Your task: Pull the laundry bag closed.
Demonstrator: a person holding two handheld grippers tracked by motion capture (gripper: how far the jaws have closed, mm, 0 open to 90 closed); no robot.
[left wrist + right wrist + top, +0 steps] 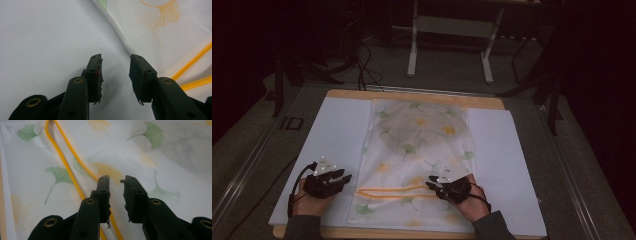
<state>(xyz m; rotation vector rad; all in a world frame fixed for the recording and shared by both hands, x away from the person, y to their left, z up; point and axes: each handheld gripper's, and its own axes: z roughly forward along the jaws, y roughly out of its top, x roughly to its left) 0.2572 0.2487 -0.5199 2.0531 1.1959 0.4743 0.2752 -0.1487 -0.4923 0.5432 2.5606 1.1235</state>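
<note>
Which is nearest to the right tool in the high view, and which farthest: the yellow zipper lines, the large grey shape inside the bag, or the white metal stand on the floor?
From the right tool:
1. Yellow zipper lines on the leaf-printed mesh bag, just to its left.
2. Large grey shape inside the bag, farther up the table.
3. White metal stand, on the floor past the table's far edge.

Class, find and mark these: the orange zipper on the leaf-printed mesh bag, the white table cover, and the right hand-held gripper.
Orange zipper (65, 161), right gripper view, on one zipper line.
White table cover (45, 40), left gripper view, on bare surface.
Right hand-held gripper (117, 188), right gripper view, midway between its open tips.
</note>
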